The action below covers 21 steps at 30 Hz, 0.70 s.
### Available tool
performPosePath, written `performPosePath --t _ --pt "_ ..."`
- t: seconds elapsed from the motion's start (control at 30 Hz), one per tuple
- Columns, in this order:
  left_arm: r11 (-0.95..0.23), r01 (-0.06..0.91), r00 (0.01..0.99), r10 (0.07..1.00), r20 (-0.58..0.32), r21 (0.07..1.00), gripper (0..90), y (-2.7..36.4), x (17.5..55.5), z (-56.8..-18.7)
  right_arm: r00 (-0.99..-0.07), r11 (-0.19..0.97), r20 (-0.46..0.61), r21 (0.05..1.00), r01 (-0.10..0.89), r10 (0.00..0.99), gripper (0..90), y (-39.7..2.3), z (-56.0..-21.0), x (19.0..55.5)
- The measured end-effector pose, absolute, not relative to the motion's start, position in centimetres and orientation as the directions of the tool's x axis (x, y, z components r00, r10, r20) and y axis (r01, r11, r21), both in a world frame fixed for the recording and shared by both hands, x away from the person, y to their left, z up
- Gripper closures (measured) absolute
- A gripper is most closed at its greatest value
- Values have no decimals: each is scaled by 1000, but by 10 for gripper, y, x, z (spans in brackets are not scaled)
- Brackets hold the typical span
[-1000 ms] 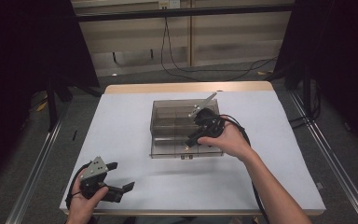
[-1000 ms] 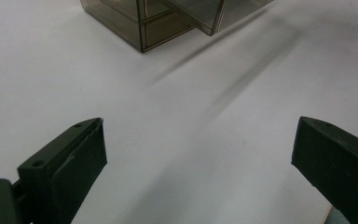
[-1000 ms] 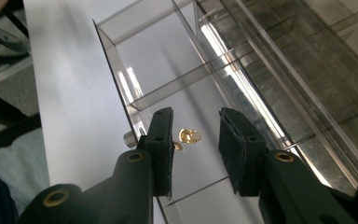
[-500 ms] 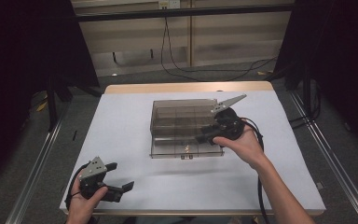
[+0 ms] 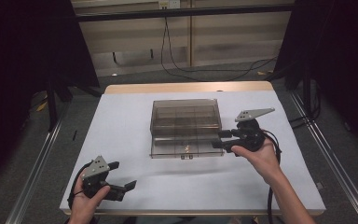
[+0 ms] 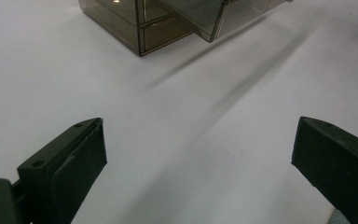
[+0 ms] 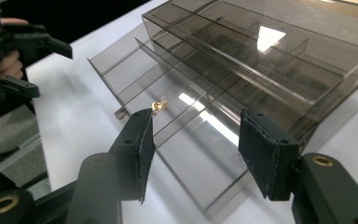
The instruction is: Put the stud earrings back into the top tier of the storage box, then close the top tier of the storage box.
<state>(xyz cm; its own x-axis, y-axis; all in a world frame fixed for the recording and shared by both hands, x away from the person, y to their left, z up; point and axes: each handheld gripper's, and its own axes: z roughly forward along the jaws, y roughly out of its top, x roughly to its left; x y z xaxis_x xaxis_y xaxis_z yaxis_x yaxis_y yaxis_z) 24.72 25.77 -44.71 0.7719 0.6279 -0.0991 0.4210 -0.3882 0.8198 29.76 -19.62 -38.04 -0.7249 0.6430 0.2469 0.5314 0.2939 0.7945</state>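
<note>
At the left of the high view, I am resting the left gripper (image 5: 123, 189) low on the white tabletop (image 5: 130, 126), near its front corner; its jaws are standing wide apart and empty, as the left gripper view confirms, and pointing toward the middle of the tabletop.

At centre, the smoky transparent plastic compartment box (image 5: 185, 114) is sitting with its long axis running across the tabletop. Its shallow drawer (image 5: 186, 147) is standing pulled out toward me, with a small brass knob (image 7: 159, 106) at mid-front.

At the right, I am holding the right gripper (image 5: 218, 140) just beside the drawer's right end, jaws pointing leftward along the box's long axis. These jaws have just been opening and are now standing about half apart with nothing between them; in the right gripper view the drawer's corner is lying just ahead of the pads.

The right hand (image 5: 258, 156) is plainly the nearer one; the wrist is lying level, forearm angling in from the lower right. The box is lying well apart from the left gripper.
</note>
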Motion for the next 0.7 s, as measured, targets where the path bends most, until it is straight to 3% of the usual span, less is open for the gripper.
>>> performPosePath --t 0.5,0.7 --pt "-393 417 797 591 -123 820 30 242 250 -442 -651 227 257 795 563 714 346 -228 -394 262" --pt "-416 395 811 576 -98 819 43 231 248 -436 -632 209 267 791 575 727 340 -237 -405 247"
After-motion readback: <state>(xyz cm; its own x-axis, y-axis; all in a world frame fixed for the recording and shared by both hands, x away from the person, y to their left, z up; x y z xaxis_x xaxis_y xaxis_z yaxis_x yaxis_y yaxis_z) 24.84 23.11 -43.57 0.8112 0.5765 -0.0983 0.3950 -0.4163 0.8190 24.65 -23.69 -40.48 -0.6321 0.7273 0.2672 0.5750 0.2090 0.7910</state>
